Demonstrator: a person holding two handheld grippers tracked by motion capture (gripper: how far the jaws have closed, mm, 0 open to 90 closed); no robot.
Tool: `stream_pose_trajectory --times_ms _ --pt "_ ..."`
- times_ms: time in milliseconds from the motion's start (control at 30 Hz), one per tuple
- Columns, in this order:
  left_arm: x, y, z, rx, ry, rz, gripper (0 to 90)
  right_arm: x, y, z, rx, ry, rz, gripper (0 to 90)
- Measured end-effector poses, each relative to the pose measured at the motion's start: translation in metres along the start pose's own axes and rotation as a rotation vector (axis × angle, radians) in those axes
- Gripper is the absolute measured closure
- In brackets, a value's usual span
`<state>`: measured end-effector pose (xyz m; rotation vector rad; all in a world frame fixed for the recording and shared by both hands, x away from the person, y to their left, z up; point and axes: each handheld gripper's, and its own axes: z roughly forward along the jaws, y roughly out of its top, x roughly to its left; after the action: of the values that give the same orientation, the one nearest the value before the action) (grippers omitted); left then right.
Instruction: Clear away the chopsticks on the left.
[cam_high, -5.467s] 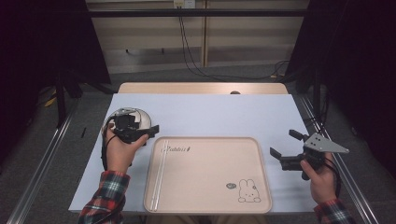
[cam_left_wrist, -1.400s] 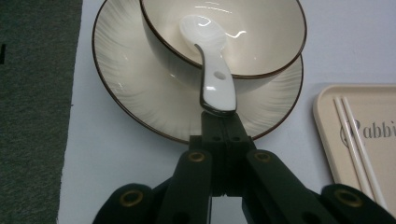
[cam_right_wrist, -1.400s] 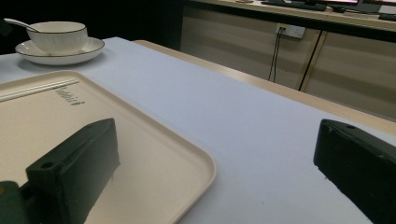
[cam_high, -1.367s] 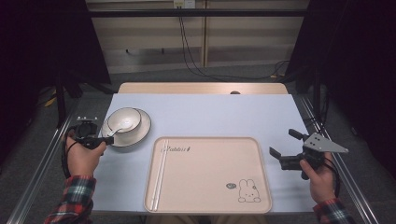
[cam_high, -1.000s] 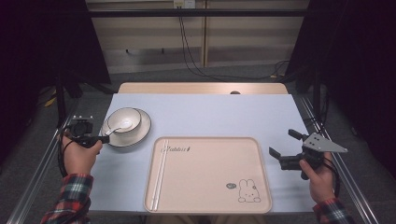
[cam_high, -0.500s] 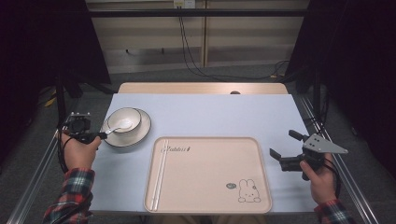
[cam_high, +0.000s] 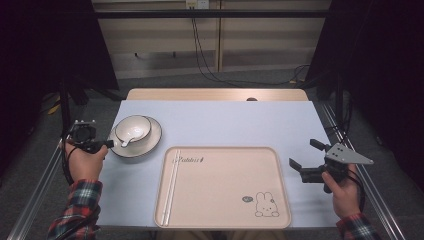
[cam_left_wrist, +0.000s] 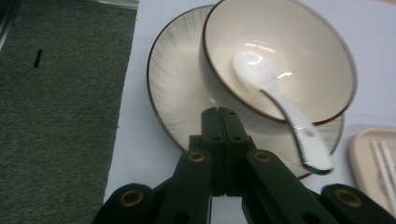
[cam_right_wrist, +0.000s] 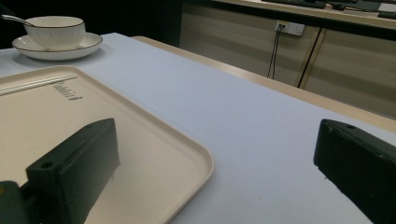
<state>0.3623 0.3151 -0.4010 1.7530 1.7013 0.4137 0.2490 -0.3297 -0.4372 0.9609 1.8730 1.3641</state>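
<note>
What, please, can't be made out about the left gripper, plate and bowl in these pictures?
- Left gripper view: its shut jaws cover the plate rim, so whether they pinch it is unclear.
- Same view: the bowl hides the plate's middle; the top edge crops both.
- High view: the spoon is too small to read.
- Right gripper view: the left edge crops the spoon handle.

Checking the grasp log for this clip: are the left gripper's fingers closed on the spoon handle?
No. In the left gripper view the fingers sit shut against the plate rim, while the spoon handle lies apart beside them.

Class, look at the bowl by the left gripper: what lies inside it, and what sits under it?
A white spoon lies inside the bowl, handle over its rim. A plate sits underneath; the bowl hides its centre.
</note>
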Motion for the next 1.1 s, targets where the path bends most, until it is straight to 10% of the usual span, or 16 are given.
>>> stream_pose_trajectory --times_ms 400,1100 --pt "-0.04 0.007 0.003 0.03 -0.114 0.056 90.0 0.001 0.001 -0.001 -0.001 0.001 -0.004 0.0" --pt "-0.036 0.0 0.006 0.068 -0.112 0.056 90.0 0.0 0.0 0.0 0.007 0.001 -0.005 0.0"
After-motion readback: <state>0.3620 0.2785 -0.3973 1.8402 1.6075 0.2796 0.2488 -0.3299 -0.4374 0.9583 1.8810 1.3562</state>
